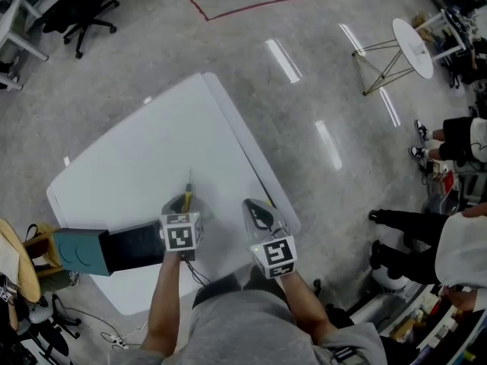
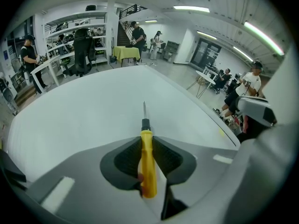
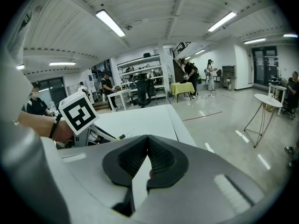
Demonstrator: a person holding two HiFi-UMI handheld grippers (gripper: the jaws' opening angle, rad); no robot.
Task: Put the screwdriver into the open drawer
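A screwdriver (image 2: 147, 158) with a yellow handle and a thin metal shaft lies between the black pads of my left gripper (image 2: 146, 133), which is shut on its handle; the tip points away over the white table (image 2: 84, 111). In the head view the same screwdriver (image 1: 188, 195) sticks out ahead of the left gripper (image 1: 185, 206) near the table's front. The teal cabinet (image 1: 80, 252) with its open dark drawer (image 1: 135, 246) stands at the table's front left corner, just left of my left hand. My right gripper (image 3: 145, 151) is shut on nothing, and in the head view that right gripper (image 1: 257, 210) hovers over the table's right edge.
The white table (image 1: 160, 158) is bare beyond the grippers. A round white side table (image 1: 411, 48) on a wire stand is on the floor at far right. People sit and stand at the right edge. Office chairs and desks are at the upper left.
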